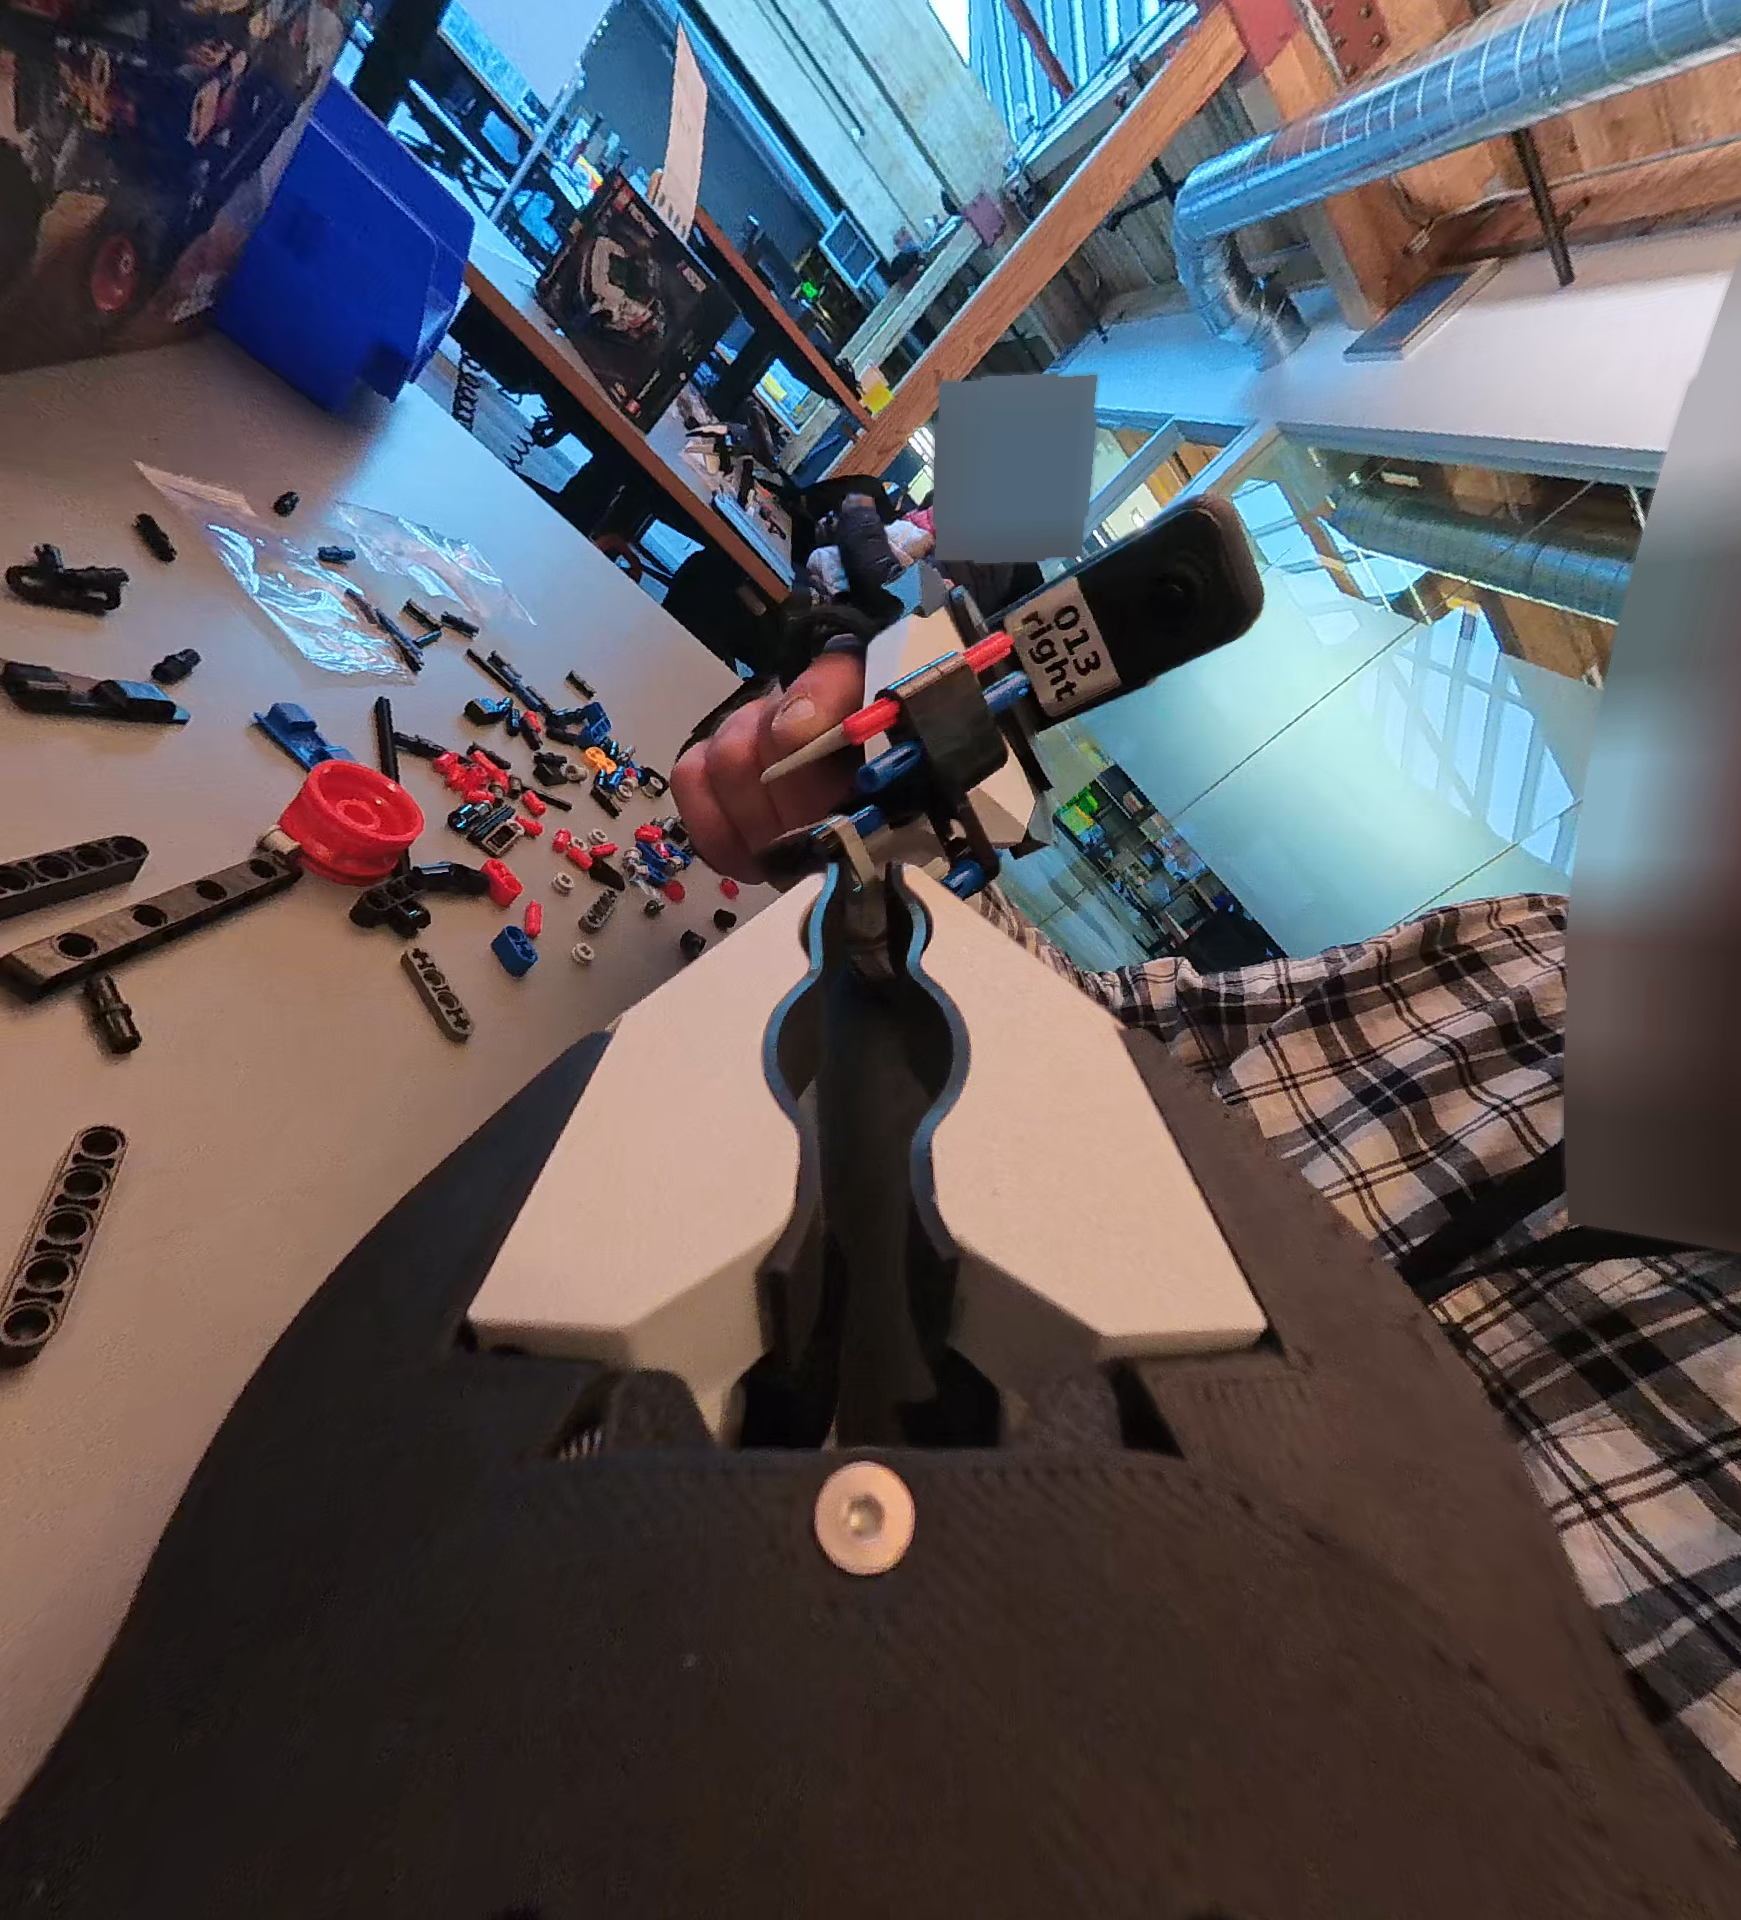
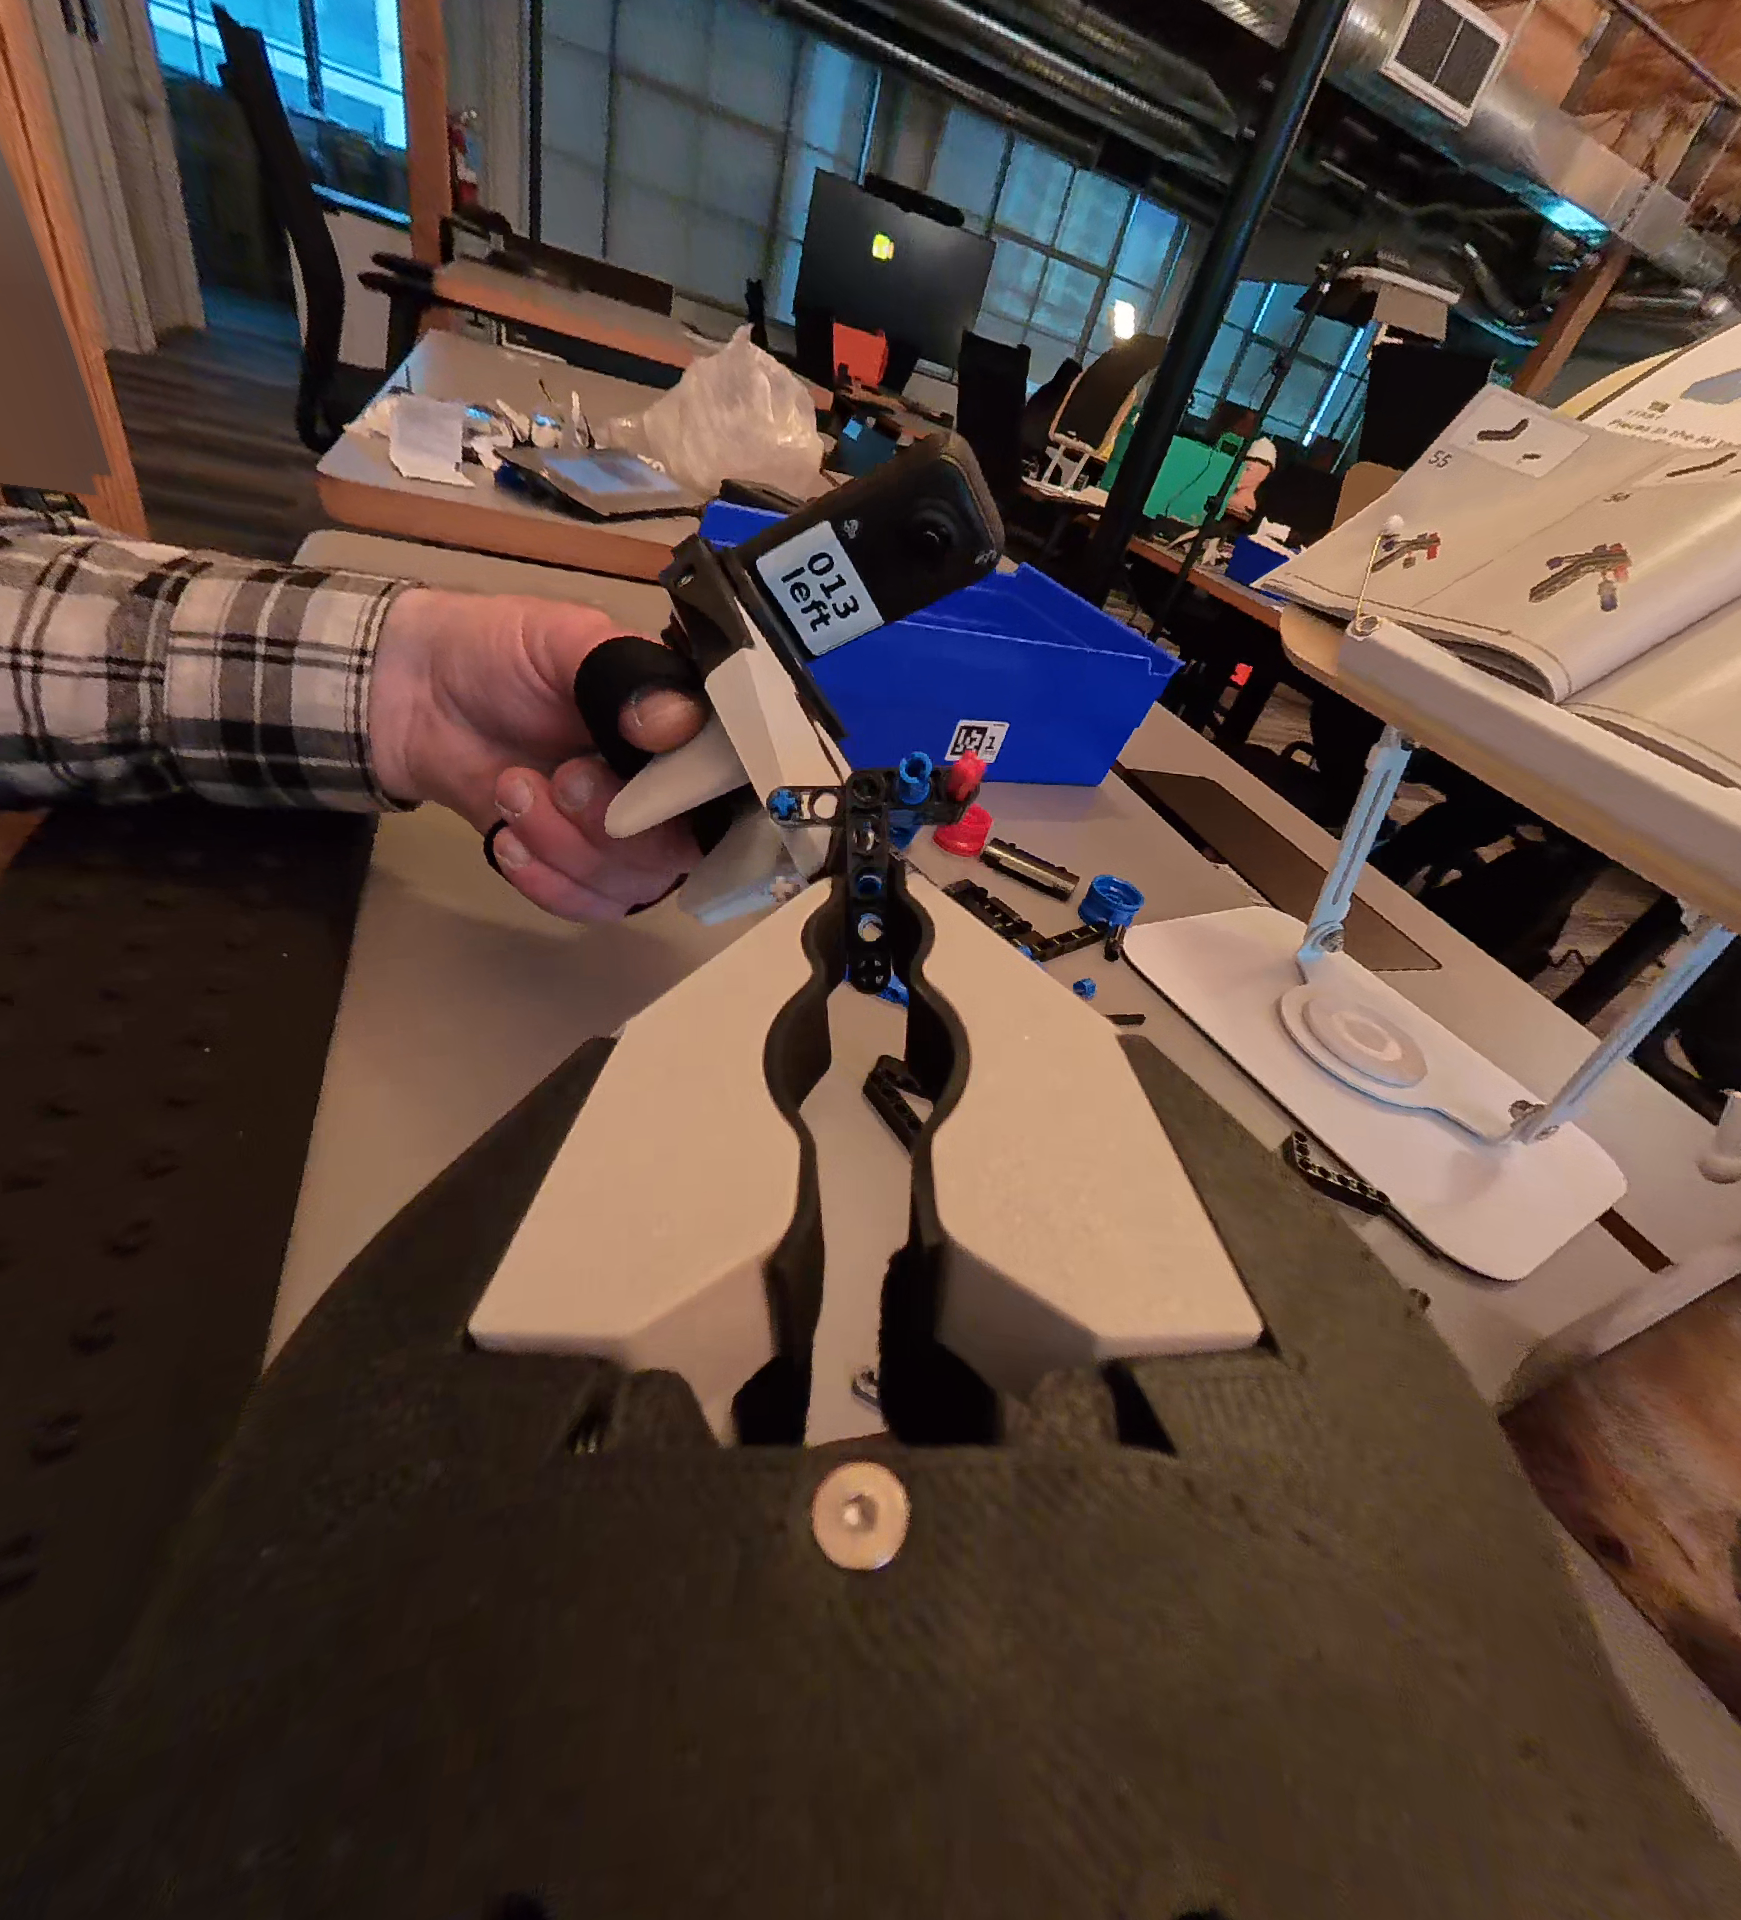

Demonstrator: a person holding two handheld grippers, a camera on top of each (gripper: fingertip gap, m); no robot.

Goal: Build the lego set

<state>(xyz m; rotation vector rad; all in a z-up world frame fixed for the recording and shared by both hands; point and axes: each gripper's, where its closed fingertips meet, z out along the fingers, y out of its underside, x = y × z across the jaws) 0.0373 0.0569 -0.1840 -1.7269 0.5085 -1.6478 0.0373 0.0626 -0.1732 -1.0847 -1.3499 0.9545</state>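
My right gripper is shut on the lower black beam of a small T-shaped assembly and holds it upright above the table. Blue and red pins stick out of its cross beam. In the left wrist view the same assembly shows just beyond my left gripper. That gripper is shut on a small grey piece and presses it against the assembly's lower end. In the right wrist view the left gripper's white fingers meet the assembly from the left. A bare hand holds the right gripper.
Loose parts lie on the grey table: a red wheel hub, black beams, several small pins and clear bags. A blue bin stands behind. An open instruction booklet rests on a white stand at right. My left and right fingertips are right by each other.
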